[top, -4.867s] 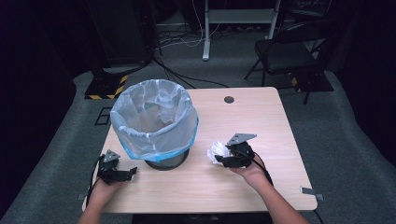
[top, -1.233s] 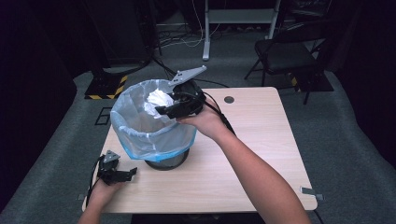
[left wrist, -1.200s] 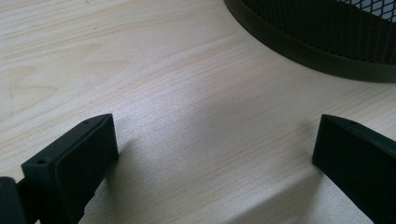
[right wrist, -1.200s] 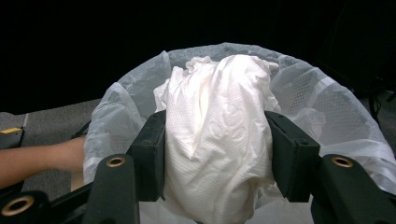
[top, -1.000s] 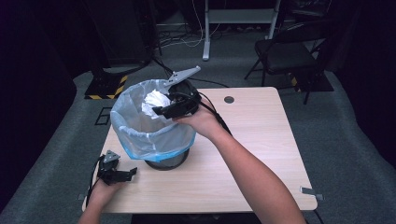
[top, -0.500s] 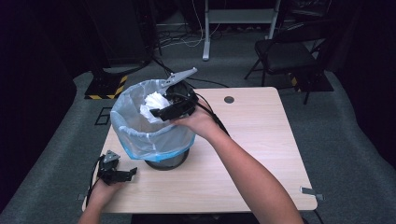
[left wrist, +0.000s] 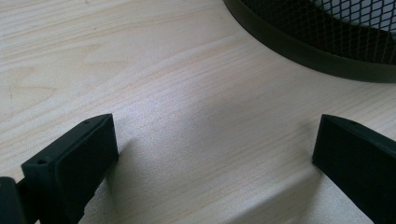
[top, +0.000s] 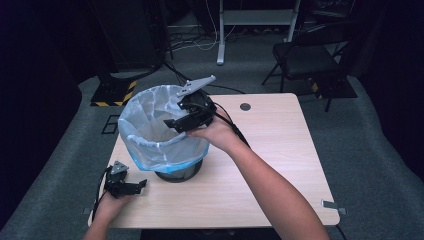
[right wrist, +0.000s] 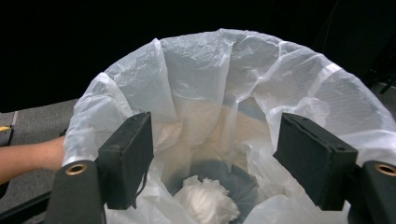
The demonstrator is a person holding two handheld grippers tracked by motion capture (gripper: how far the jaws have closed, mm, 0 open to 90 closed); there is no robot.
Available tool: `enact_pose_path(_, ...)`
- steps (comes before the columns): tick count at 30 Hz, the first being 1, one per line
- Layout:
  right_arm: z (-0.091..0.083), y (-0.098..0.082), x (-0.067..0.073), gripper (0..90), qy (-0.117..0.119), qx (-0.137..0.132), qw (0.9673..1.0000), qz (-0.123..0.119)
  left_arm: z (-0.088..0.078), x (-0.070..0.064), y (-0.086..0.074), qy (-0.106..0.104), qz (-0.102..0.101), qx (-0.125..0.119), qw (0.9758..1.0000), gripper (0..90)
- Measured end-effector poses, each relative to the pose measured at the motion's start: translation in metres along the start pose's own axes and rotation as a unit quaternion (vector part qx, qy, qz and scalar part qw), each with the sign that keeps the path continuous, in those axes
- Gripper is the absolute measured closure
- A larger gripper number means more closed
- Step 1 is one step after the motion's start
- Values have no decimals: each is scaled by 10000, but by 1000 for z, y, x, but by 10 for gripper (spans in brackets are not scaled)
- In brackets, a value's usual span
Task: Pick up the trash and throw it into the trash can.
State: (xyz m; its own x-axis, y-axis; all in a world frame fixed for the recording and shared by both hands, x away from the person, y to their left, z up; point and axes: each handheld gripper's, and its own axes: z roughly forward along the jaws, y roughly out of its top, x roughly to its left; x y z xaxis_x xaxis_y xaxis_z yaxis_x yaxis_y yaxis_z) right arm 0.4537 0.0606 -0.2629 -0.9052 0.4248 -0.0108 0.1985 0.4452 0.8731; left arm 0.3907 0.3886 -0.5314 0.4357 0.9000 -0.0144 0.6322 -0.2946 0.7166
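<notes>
Table [top: 280, 165]: pale wood-grain top, a small dark round fitting [top: 245, 106] near the far edge at about 12 o'clock. No lettering legible on it.

Waste bin [top: 175, 172]: black mesh, round, standing at roughly 9 o'clock of the table's middle; solid dark base band seen in the left gripper view at 1 o'clock [left wrist: 303, 51]. Lined with a translucent bluish-white plastic bag [top: 150, 135], folded out over the rim; wrinkled bag walls rising all round in the right gripper view [right wrist: 219, 84]. No brand or print readable on bin or bag.

Right gripper [top: 176, 123]: held over the bin's mouth at its 3 o'clock rim, pointing down into it. Jaws released, just been opening, nothing between the pads.

Left gripper [top: 140, 184]: resting on the table at 7 o'clock of the bin, near the front-left corner. Jaws spread wide, bare tabletop between them, base of the bin just beyond at 1 o'clock.

Crumpled white paper wad [right wrist: 205, 200]: lying loose on the bottom of the bin, inside the bag, below the right gripper, between its two jaws and nearer the left one in that view, apart from both pads. No writing visible on it.

Floor marking: yellow-and-black striped strip [top: 112, 97] on the grey carpet at 11 o'clock of the bin; no readable text.
</notes>
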Motion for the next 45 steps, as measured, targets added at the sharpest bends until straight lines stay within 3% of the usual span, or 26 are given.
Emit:
enact_pose_path(12,-43,-21,-5,280,-82,-283,9995,124,0,0,0,0,-13,-12,10000,0)
enact_pose_path(25,-82,-57,-16,287,-442,-379,9982,136,0,0,0,0,-14,-12,10000,0)
enact_pose_path(45,-96,-120,-23,299,-821,-398,9952,347,0,0,0,1,-14,-13,10000,0)
